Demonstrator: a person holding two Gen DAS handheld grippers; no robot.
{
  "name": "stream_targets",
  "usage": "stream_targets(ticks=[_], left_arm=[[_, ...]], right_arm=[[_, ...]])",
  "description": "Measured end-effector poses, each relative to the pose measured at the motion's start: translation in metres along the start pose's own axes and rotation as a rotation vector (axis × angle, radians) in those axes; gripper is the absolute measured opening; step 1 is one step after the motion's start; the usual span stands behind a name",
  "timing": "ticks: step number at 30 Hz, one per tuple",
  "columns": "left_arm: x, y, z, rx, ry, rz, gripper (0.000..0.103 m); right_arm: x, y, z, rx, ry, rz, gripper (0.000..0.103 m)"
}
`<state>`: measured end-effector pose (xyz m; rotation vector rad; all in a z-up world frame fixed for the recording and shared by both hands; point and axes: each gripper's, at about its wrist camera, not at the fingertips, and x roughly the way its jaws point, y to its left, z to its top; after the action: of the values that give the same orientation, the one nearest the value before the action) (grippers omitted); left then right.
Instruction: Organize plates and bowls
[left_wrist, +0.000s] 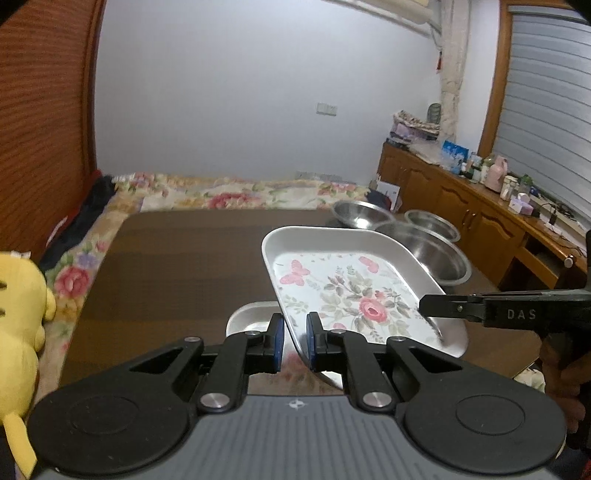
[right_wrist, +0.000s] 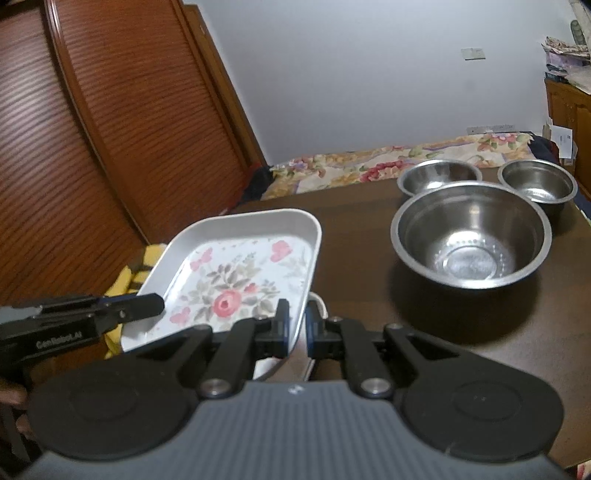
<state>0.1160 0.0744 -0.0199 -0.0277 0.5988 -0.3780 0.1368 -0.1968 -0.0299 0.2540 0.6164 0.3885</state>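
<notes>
Left gripper (left_wrist: 294, 341): jaws clamped on near rim of floral tray (left_wrist: 347, 291), held tilted above the desk (left_wrist: 177, 266). Right gripper (right_wrist: 296, 328): jaws pinching the opposite rim. White plate (left_wrist: 246, 320) on desk beneath the tray. Beyond, three steel bowls: large bowl (right_wrist: 471, 236) nearest, two smaller bowls (right_wrist: 439, 175) behind. Bed (left_wrist: 221, 192) past the desk.

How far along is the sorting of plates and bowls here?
Done: nothing looks stacked yet. In hand: the left gripper and right gripper both clamp the floral tray, lifted above a white dish. Left: three steel bowls stand separately on the table.
</notes>
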Motion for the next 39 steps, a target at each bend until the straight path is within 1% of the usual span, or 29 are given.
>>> stream_targets(ticks=[8, 16, 24, 30, 39], left_arm=[[0.011, 0.014, -0.020, -0.022, 0.043, 0.008, 0.014], [0.019, 0.026, -0.028, -0.043, 0.061, 0.017, 0.014], [0.029, 0.029, -0.036, -0.059, 0.072, 0.026, 0.014], [0.031, 0.030, -0.037, -0.066, 0.067, 0.038, 0.014], [0.034, 0.027, -0.037, -0.058, 0.064, 0.062, 0.014]], right_arm=[[0.017, 0.002, -0.022, 0.014, 0.043, -0.006, 0.011], [0.030, 0.007, -0.038, 0.026, 0.077, -0.005, 0.011], [0.032, 0.013, -0.036, -0.005, 0.056, -0.033, 0.011], [0.037, 0.022, -0.039, -0.057, 0.036, -0.062, 0.011], [0.036, 0.029, -0.043, -0.122, 0.017, -0.085, 0.015]])
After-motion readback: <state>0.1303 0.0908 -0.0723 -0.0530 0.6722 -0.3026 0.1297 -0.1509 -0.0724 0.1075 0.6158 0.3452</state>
